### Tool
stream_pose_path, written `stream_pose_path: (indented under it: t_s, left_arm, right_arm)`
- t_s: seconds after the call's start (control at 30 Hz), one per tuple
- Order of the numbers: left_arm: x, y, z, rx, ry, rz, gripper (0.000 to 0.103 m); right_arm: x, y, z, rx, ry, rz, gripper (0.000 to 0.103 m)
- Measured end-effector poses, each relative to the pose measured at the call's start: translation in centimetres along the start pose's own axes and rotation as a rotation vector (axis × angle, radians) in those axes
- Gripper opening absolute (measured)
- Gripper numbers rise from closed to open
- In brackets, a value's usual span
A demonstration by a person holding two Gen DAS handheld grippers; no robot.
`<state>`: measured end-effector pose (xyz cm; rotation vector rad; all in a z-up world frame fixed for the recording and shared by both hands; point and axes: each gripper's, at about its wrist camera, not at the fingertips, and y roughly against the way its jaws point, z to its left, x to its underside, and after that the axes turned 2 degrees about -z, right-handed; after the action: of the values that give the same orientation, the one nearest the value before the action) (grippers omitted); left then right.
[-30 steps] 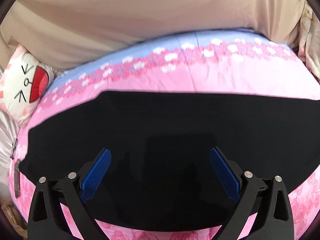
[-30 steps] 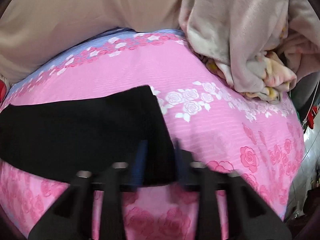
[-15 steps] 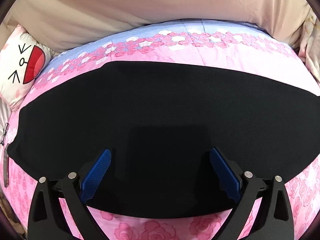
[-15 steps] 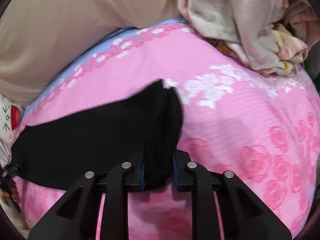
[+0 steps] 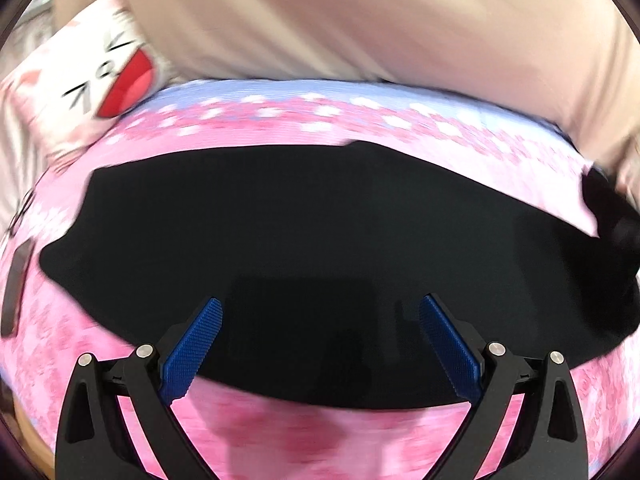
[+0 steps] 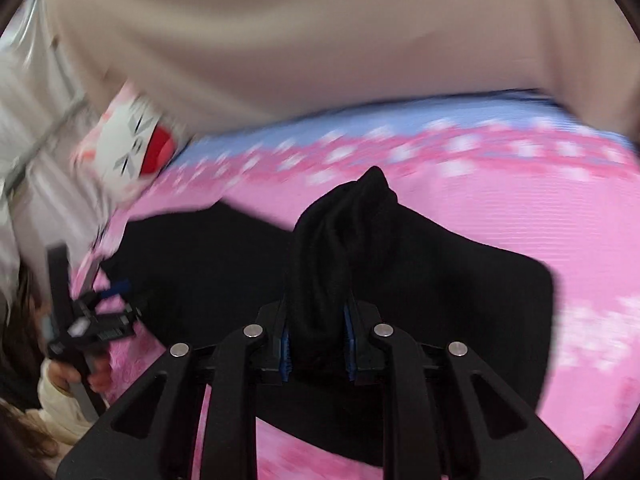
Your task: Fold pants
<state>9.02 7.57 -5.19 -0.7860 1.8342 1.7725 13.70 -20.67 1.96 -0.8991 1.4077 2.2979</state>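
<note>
Pants (image 5: 320,232) are lying black and flat across the pink bed (image 5: 320,432), one end bunched and lifted. I am folding that end over toward the other. My right tongs (image 6: 316,340) are clamped on the gathered cloth, which is standing up between the pads. My left tongs (image 5: 320,344) are gaping wide, hovering over the near edge of the pants, gripping nothing. Next move, I judge: carrying the held end across until edges are meeting, then letting go; left tongs pinning or smoothing the fold. Cat pillow (image 5: 100,84) is sitting beyond, near the far end.
</note>
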Motion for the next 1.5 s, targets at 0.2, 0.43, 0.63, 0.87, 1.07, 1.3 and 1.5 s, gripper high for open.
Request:
stream_pose_path:
  t_s: [0.2, 0.43, 0.63, 0.87, 1.07, 1.3, 1.5]
  left_arm:
    - [0.4, -0.1, 5.5, -0.049, 0.066, -0.002, 0.097]
    - [0.7, -1.1, 6.6, -0.023, 0.088, 0.006, 0.097]
    - [0.6, -1.0, 6.0, 0.001, 0.057, 0.004, 0.097]
    - [1.0, -0.8, 8.2, -0.021, 0.097, 0.012, 0.097]
    - [0.8, -0.8, 10.0, -0.048, 0.125, 0.01, 0.097]
    - [0.8, -0.1, 10.5, -0.057, 0.125, -0.001, 0.097]
    - [1.2, -0.9, 11.0, -0.067, 0.126, 0.028, 0.097]
  right_arm:
    - [2.6, -5.5, 3.1, -0.011, 0.068, 0.064, 0.036]
    - [2.5, -2.6, 3.8, 0.019, 0.076, 0.029, 0.059]
    - [4.2, -4.4, 7.5, 0.155, 0.279, 0.043, 0.073]
    - [4.2, -5.9, 7.9, 0.254, 0.315, 0.067, 0.034]
    - [1.6, -5.2, 8.5, 0.179, 0.211, 0.027, 0.016]
    - [0.9, -8.1, 13.3, 0.059, 0.26, 0.039, 0.016]
    - [2.4, -10.4, 14.2, 0.038, 0.303, 0.056, 0.023]
